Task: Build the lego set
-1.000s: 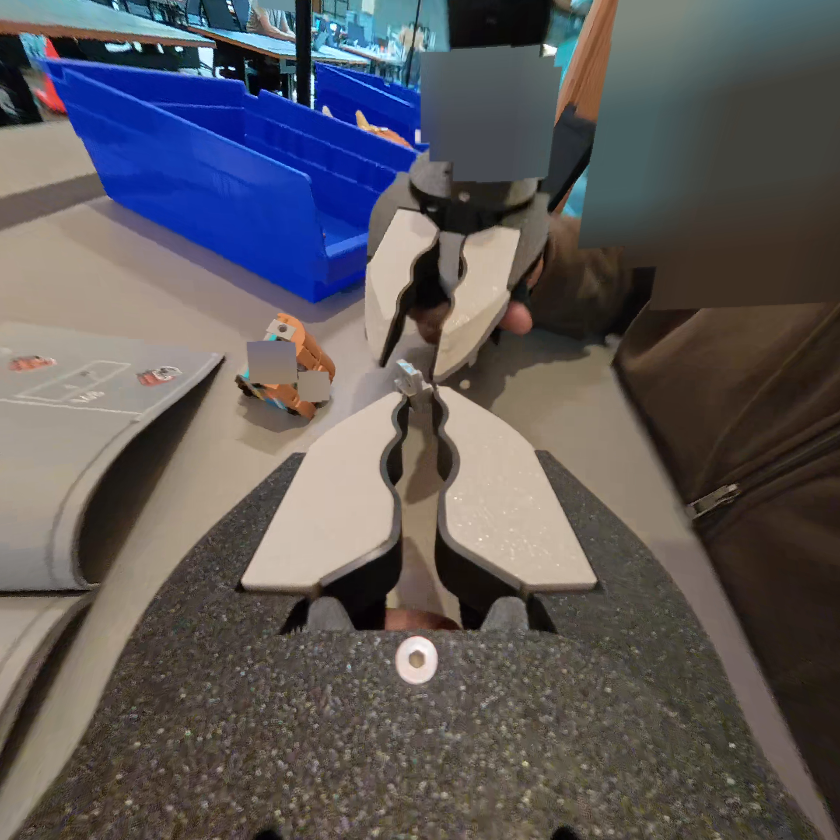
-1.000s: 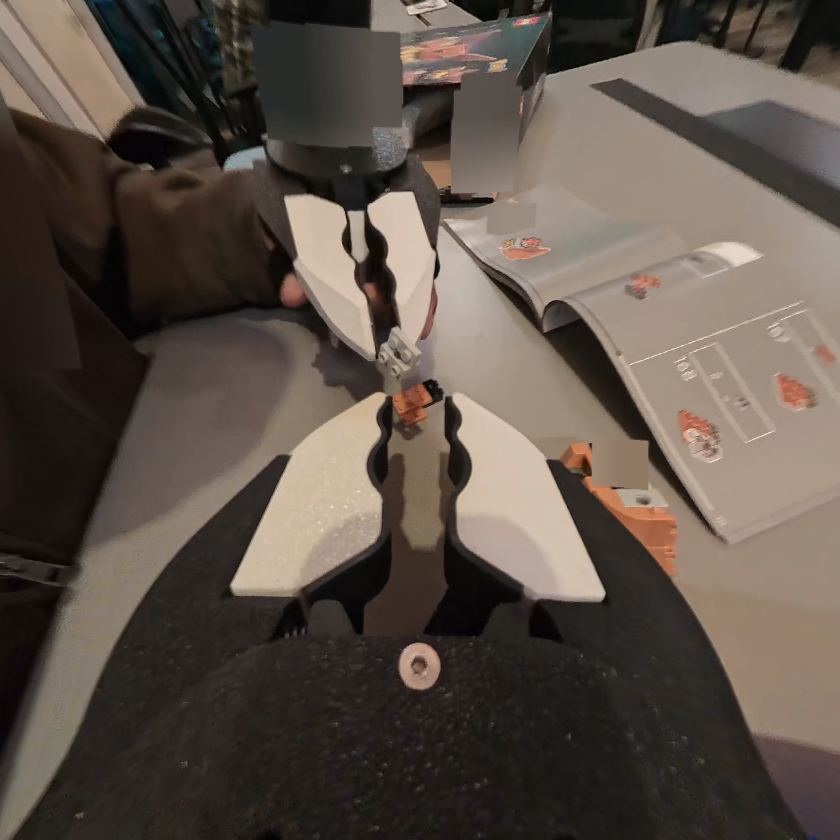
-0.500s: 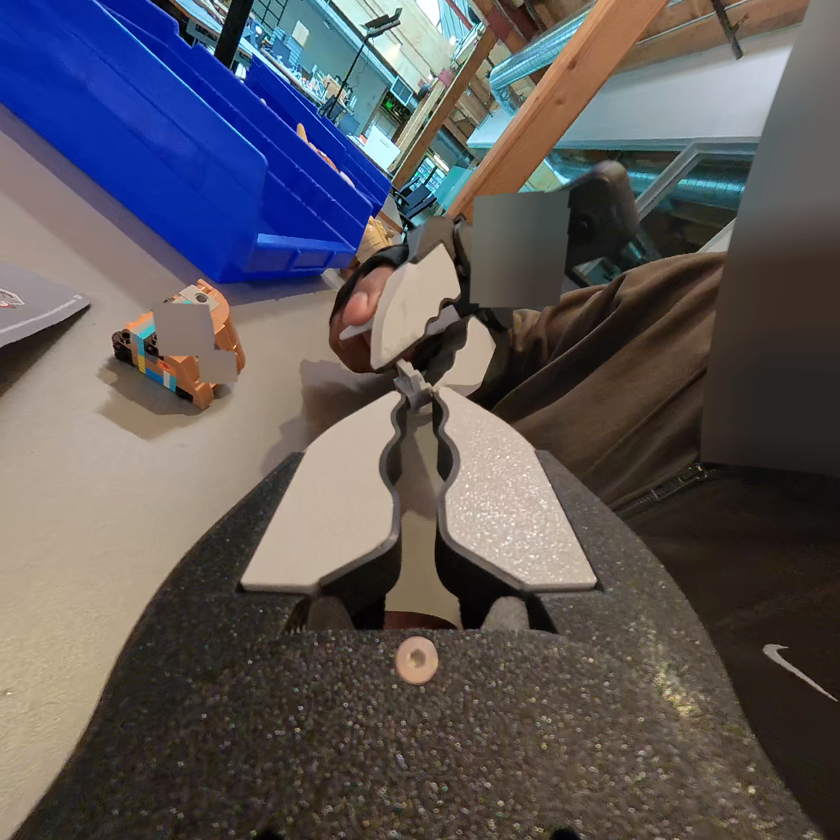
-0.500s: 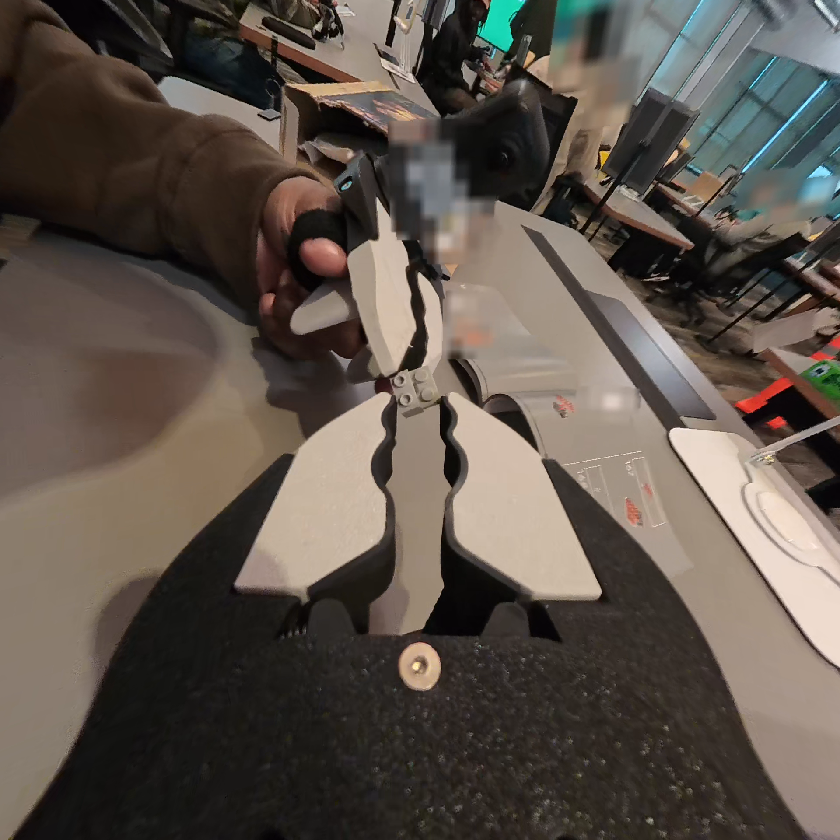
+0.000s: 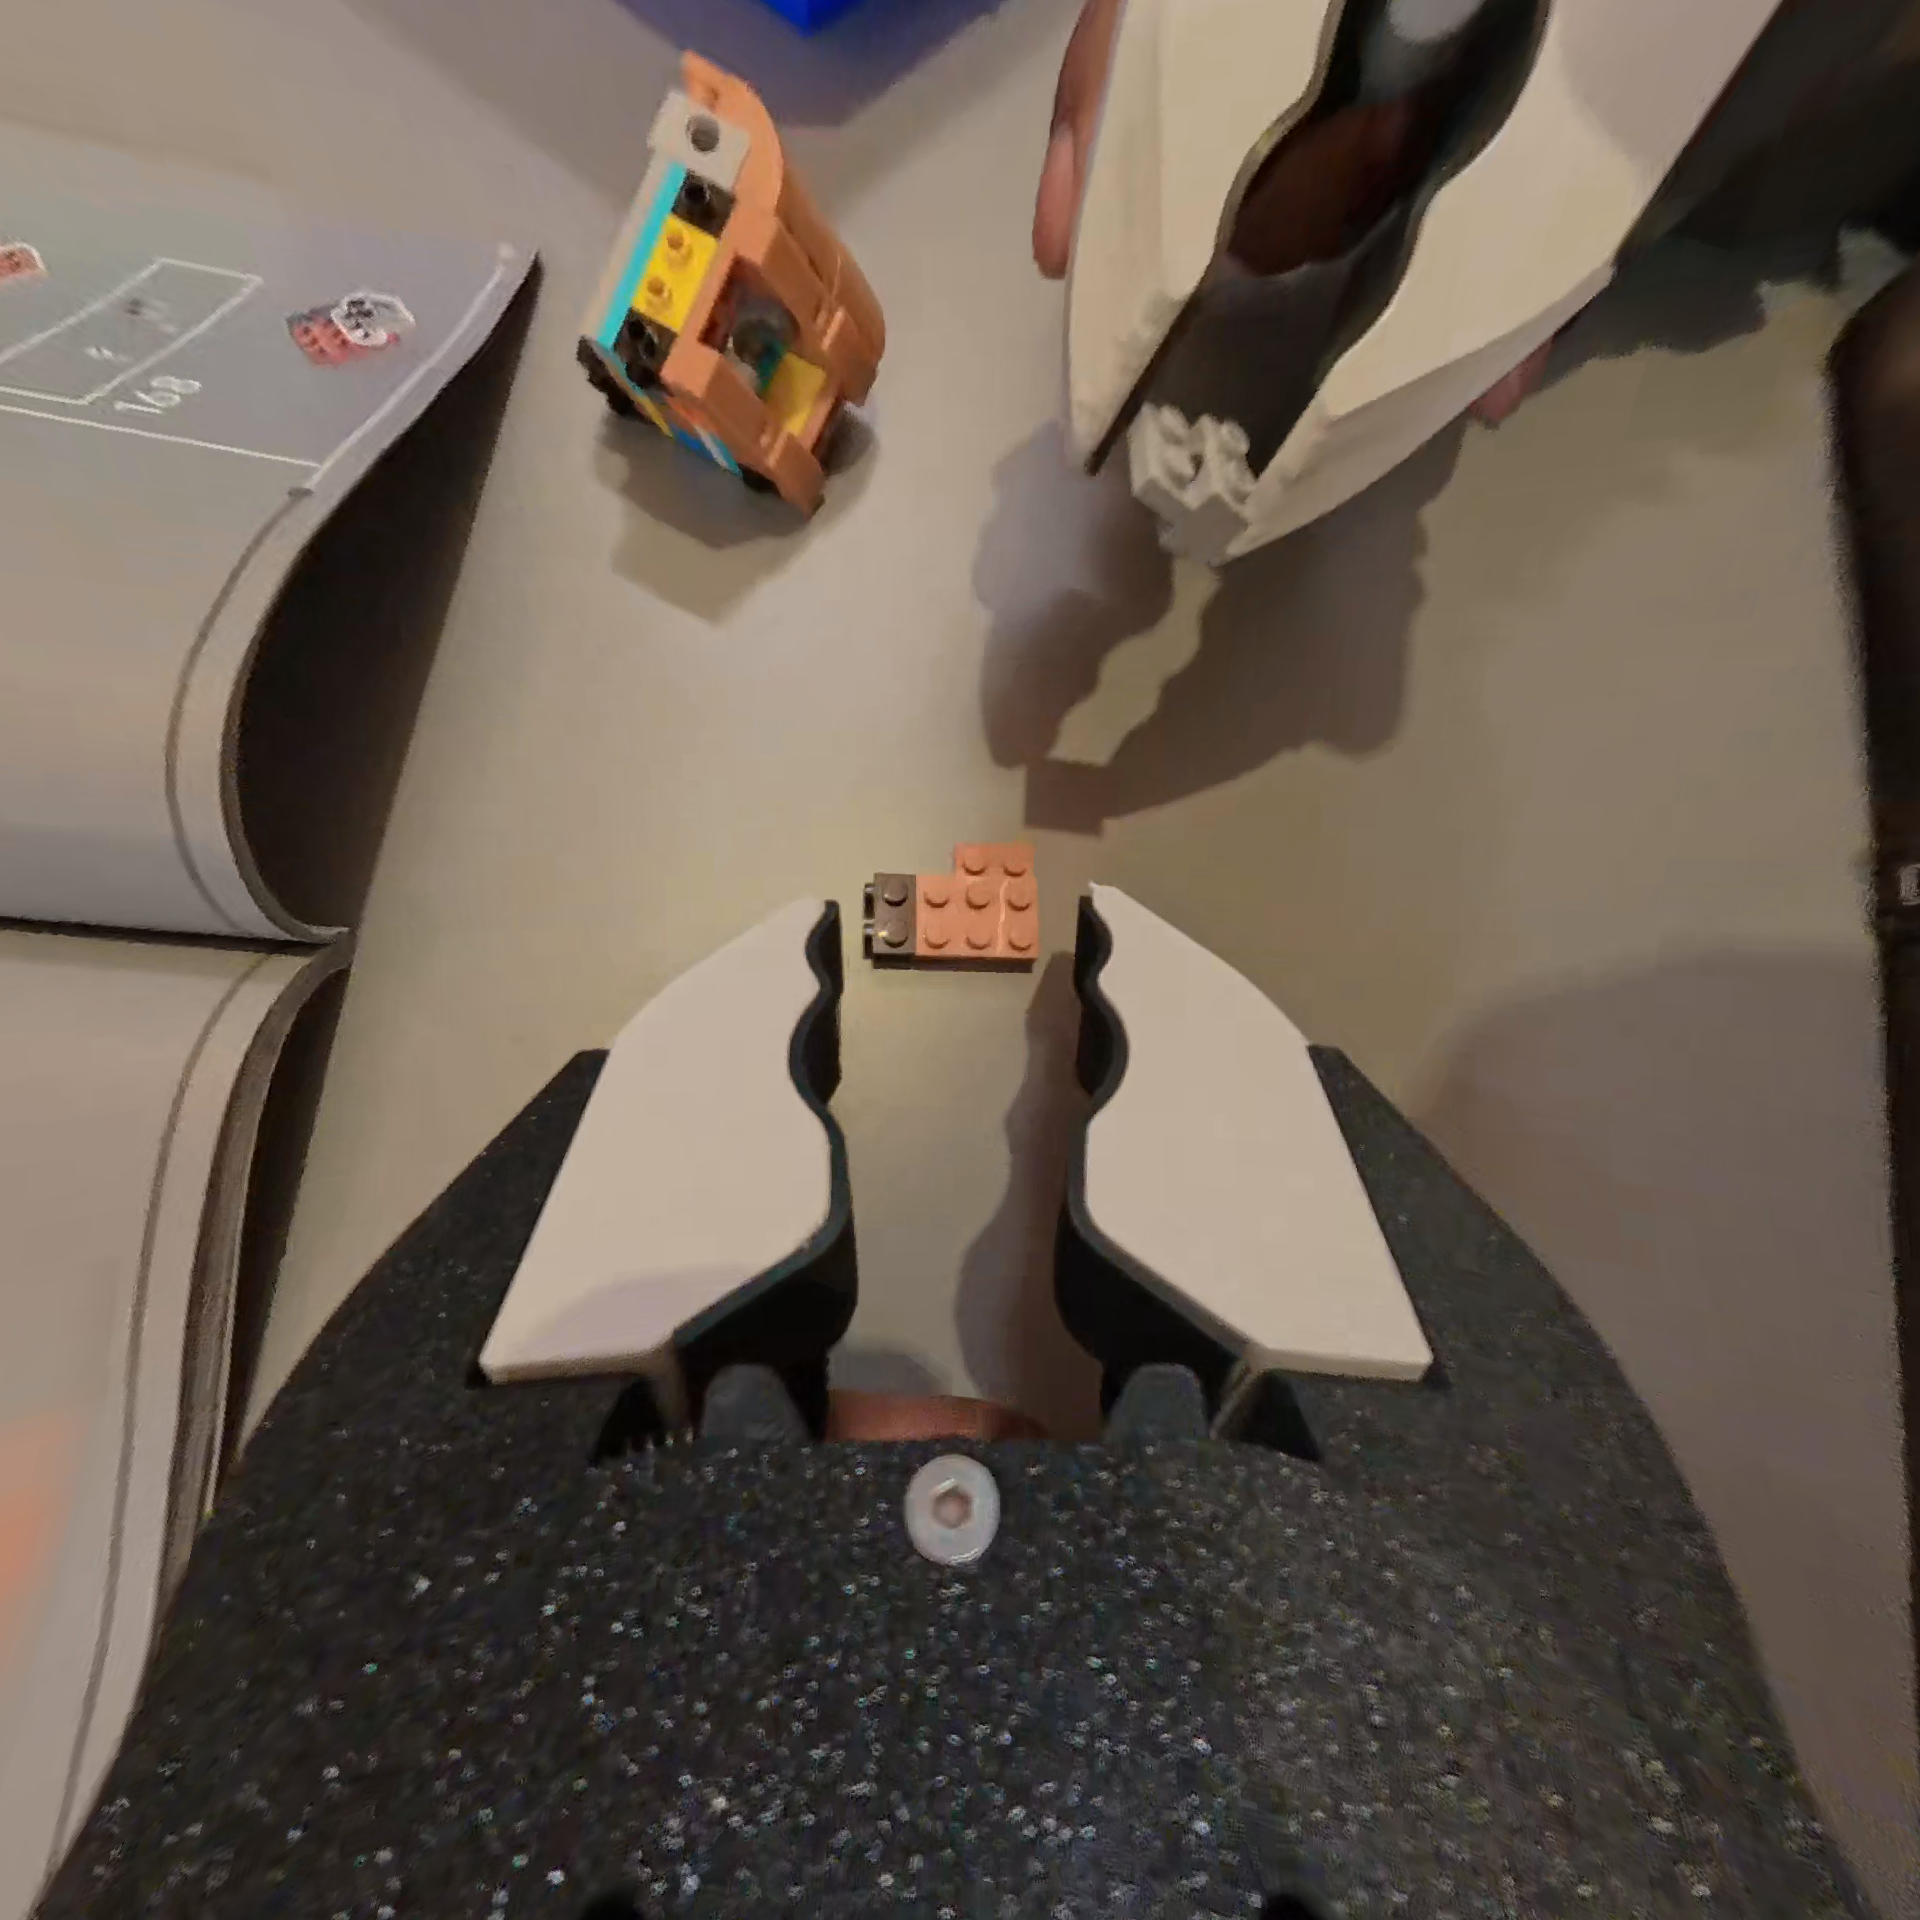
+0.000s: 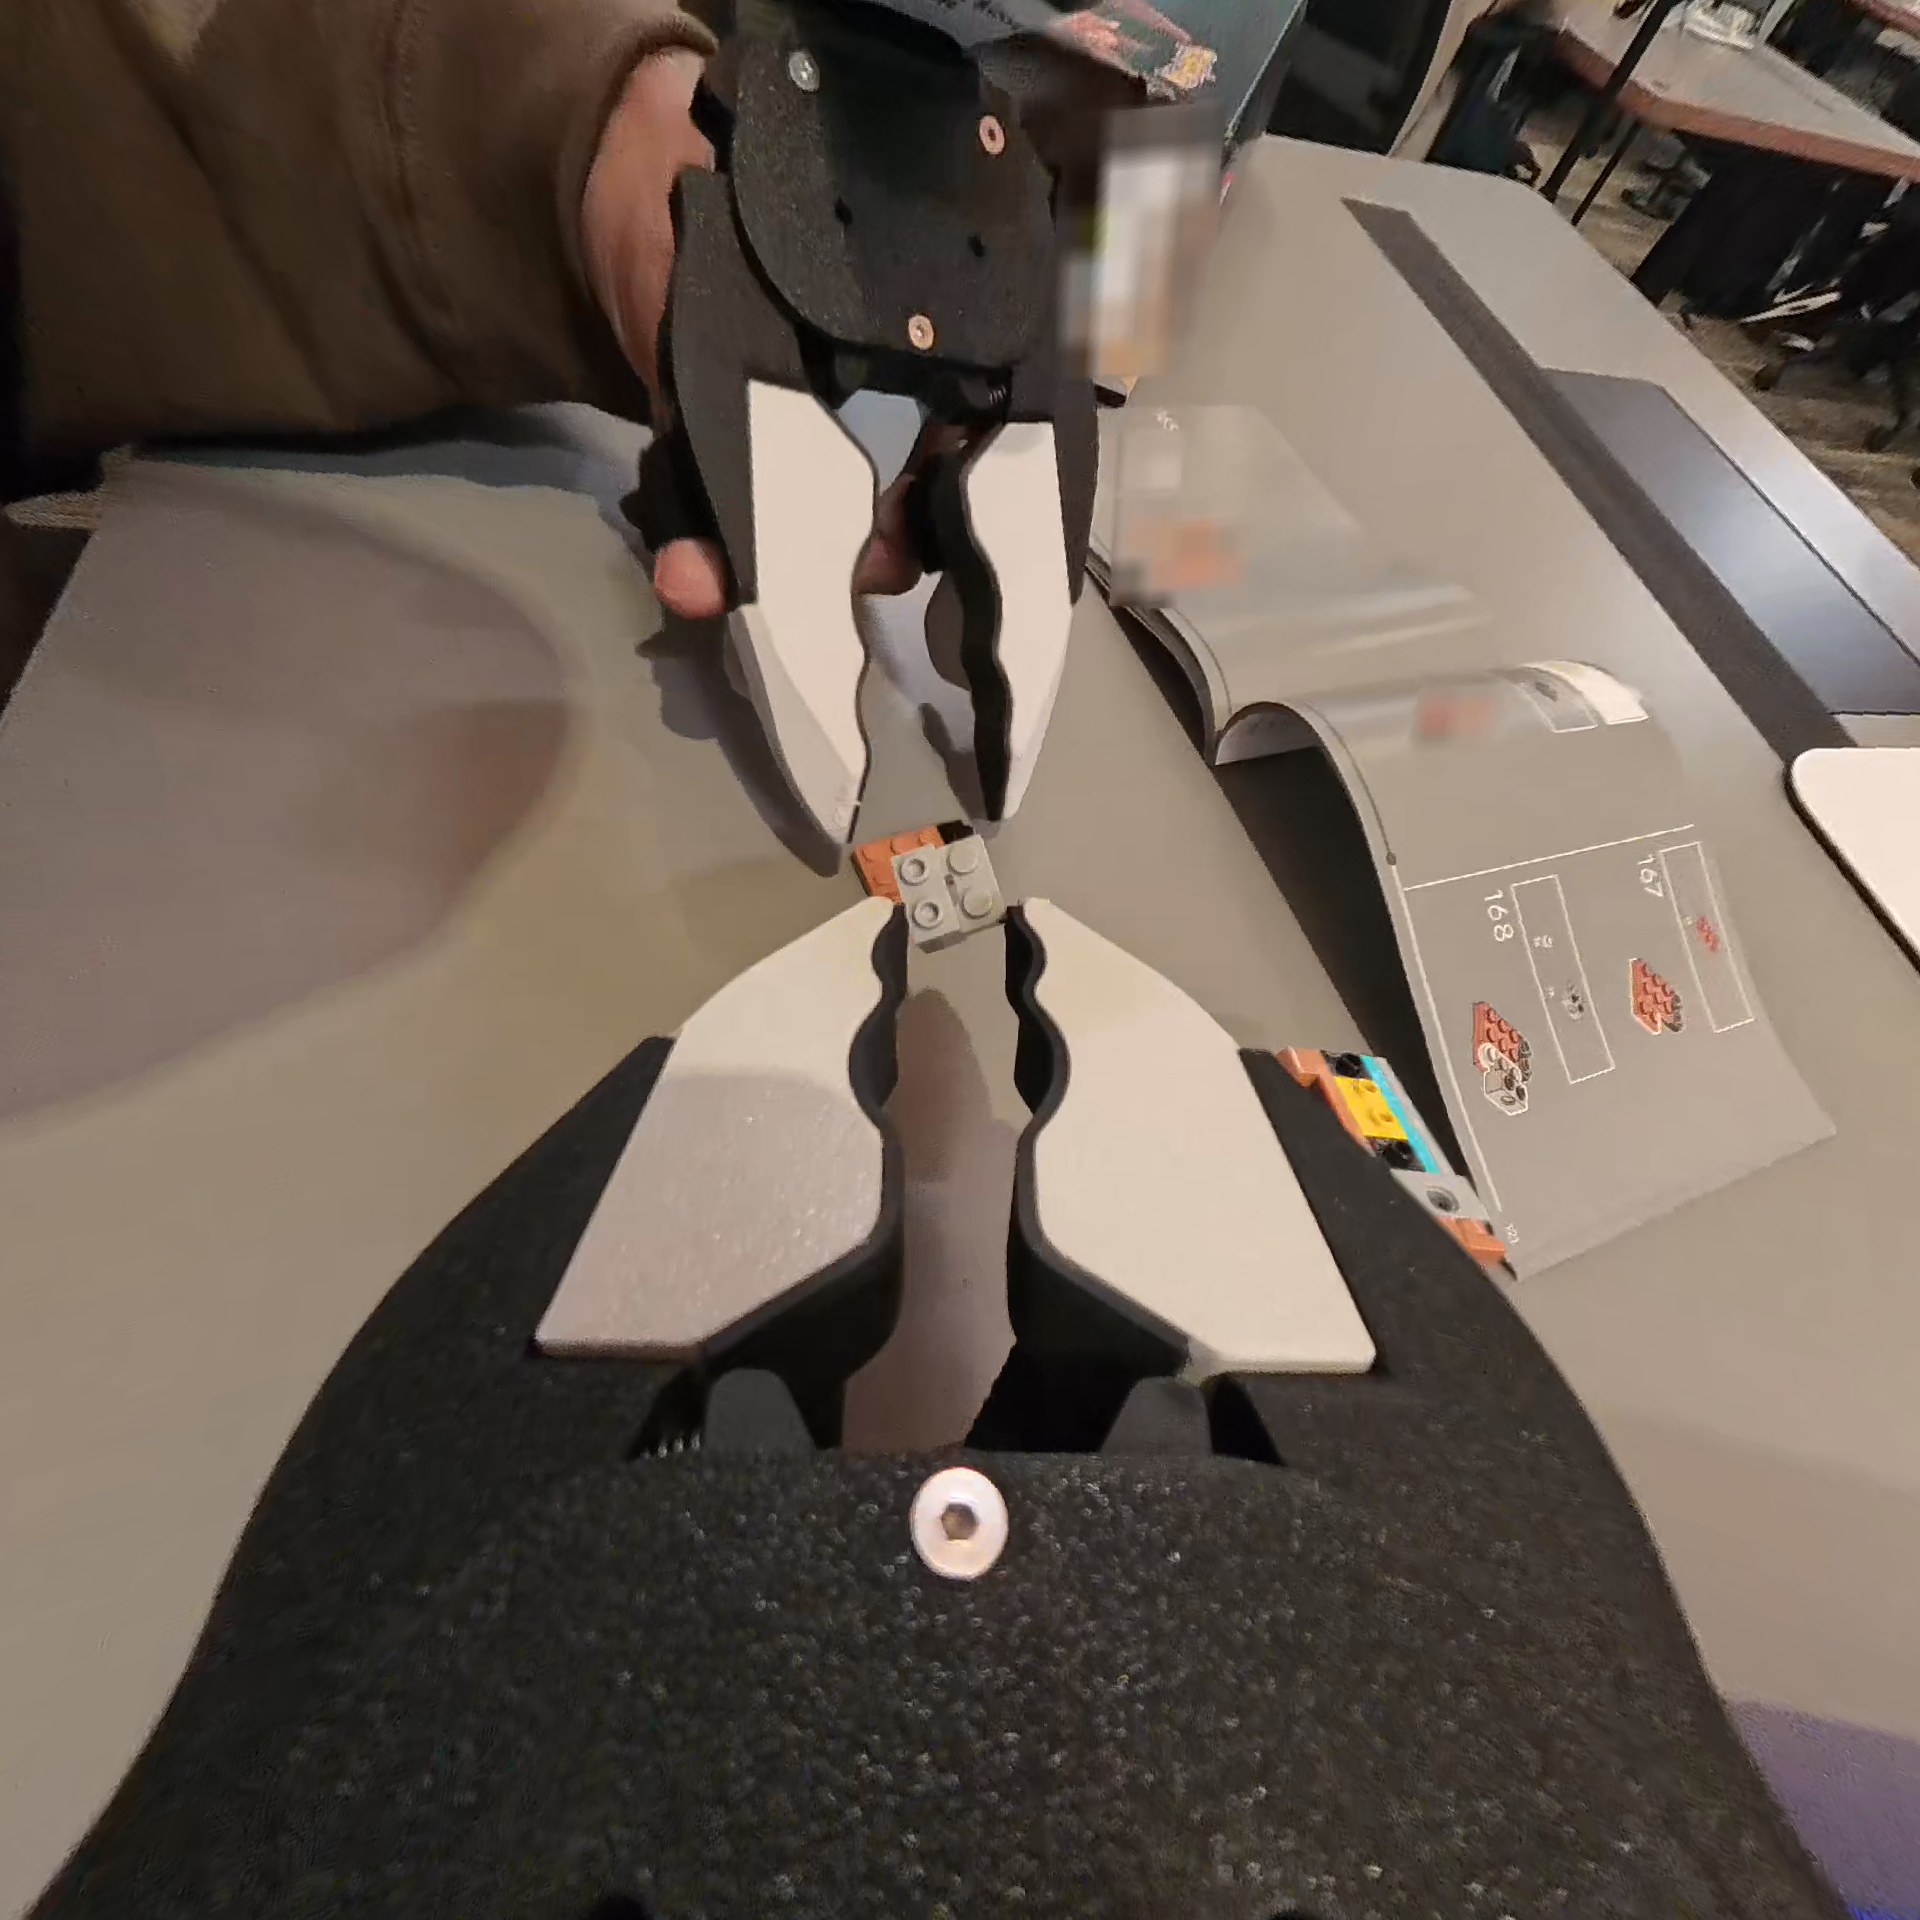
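On the table (image 5: 1351, 1039), left gripper (image 5: 954, 909) gaped around orange plate (image 5: 977, 914); right gripper (image 6: 954, 914) pinched grey brick (image 6: 951, 894), unattached. Model (image 5: 727, 312) at 11 o'clock, apparently unfinished.

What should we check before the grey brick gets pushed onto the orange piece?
1. Grey brick held in the right gripper: ok.
2. Left gripper open around the orange piece: ok.
3. Orange piece clamped steady: not ok, the fingers stand apart from it.
4. Orange piece studs up on the table: ok.
5. Brick lined up over the studs: cannot tell.
6. Instruction booklet open: ok.
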